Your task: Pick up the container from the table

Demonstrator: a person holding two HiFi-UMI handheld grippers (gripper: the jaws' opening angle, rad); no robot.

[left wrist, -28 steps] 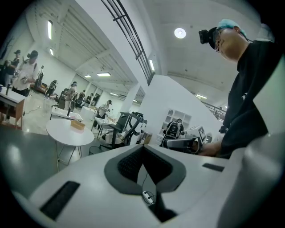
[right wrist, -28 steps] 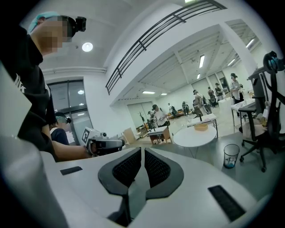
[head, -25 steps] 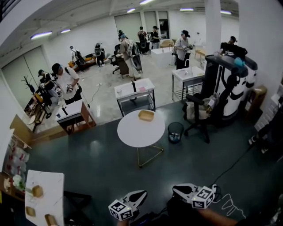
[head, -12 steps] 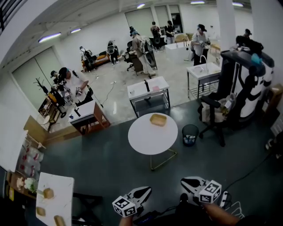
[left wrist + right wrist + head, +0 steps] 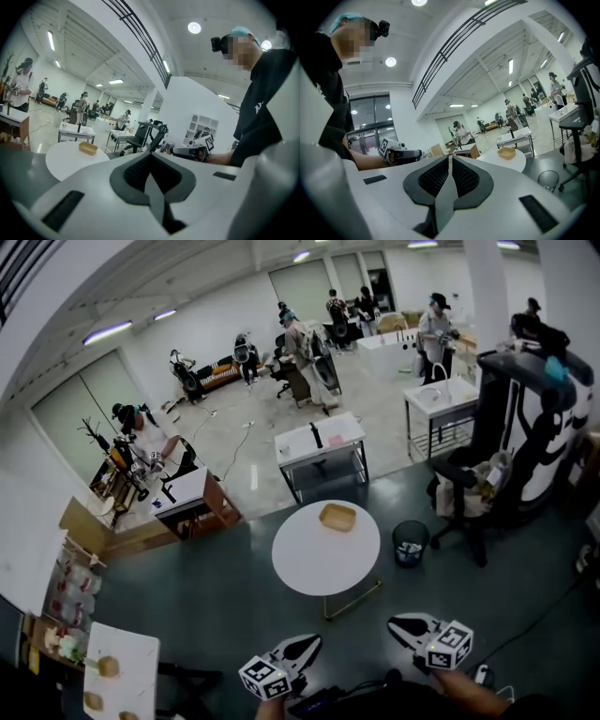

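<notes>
Bearing the container (image 5: 337, 517), the round table (image 5: 307, 566) stands on dark floor (image 5: 211, 601).

On my feed the left gripper (image 5: 309, 643), at six o'clock in the head view, is a white shell with black edging. The marker cube (image 5: 263, 679) at its rear carries black-and-white squares. The right gripper (image 5: 394, 622), at five o'clock, matches it, with a second cube (image 5: 450, 645). Close in, the ribbed pads (image 5: 433, 178) are dark grey. I wear a black short-sleeved top (image 5: 262, 117), a teal cap (image 5: 241, 32) and a black head camera (image 5: 218, 43).
</notes>
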